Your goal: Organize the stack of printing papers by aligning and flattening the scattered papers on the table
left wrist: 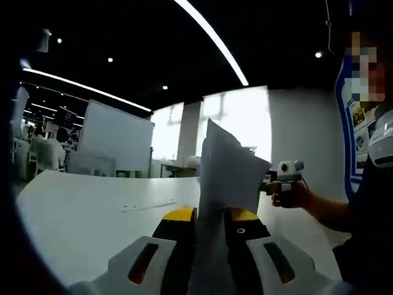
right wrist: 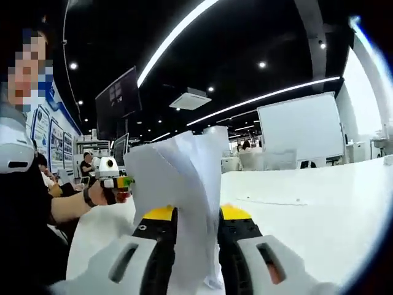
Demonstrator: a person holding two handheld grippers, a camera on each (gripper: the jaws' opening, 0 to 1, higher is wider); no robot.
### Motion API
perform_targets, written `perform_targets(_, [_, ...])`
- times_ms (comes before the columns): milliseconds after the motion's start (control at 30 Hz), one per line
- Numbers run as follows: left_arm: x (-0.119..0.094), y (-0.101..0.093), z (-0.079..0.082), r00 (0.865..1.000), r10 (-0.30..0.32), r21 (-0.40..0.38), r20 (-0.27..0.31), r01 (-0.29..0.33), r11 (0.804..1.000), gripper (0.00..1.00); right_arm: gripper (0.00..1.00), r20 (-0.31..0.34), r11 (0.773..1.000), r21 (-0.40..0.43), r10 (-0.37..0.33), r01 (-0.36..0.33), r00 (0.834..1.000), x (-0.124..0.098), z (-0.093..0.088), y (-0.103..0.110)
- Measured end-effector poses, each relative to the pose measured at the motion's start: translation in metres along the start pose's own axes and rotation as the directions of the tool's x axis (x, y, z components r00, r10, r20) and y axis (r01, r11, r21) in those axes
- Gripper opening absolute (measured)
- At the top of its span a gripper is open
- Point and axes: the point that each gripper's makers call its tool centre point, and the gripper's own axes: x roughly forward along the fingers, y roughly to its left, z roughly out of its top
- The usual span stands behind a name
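Left hand-held gripper (left wrist: 210, 221) and right hand-held gripper (right wrist: 198, 221) each clamp upright printing papers (left wrist: 224, 178) above the white surface (left wrist: 86, 215); right gripper view adds a wall monitor (right wrist: 118, 101).

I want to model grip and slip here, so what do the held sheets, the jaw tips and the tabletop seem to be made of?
The sheets look like thin matte white printer paper: edges bow and fan apart, and window light glows through. The left gripper and right gripper have yellow-capped black tips, probably moulded plastic or rubber; which one is unclear. The table seems a smooth white laminate with soft sheen.
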Motion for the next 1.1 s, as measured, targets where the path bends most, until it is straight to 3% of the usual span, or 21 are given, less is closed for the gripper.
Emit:
perform_targets(167, [-0.003, 0.006, -0.005, 0.999, 0.032, 0.021, -0.020, -0.032, 0.999, 0.22, 0.22, -0.051, 0.999, -0.034, -0.026, 0.024, 0.998, 0.005, -0.012, -0.001])
perform_targets(433, [-0.009, 0.010, 0.005, 0.999, 0.042, 0.026, 0.005, -0.042, 0.999, 0.22, 0.24, 0.009, 0.999, -0.029, -0.021, 0.022, 1.000, 0.004, 0.009, 0.003])
perform_targets(800, [0.006, 0.003, -0.001, 0.999, 0.031, 0.012, 0.008, -0.031, 0.999, 0.25, 0.24, -0.008, 0.998, -0.044, -0.039, 0.038, 0.999, 0.007, 0.003, 0.002])
perform_targets(1100, [-0.003, 0.009, -0.003, 0.999, 0.049, 0.032, -0.007, -0.049, 0.998, 0.27, 0.23, -0.010, 0.998, -0.044, -0.048, 0.048, 0.999, 0.003, 0.002, -0.002])
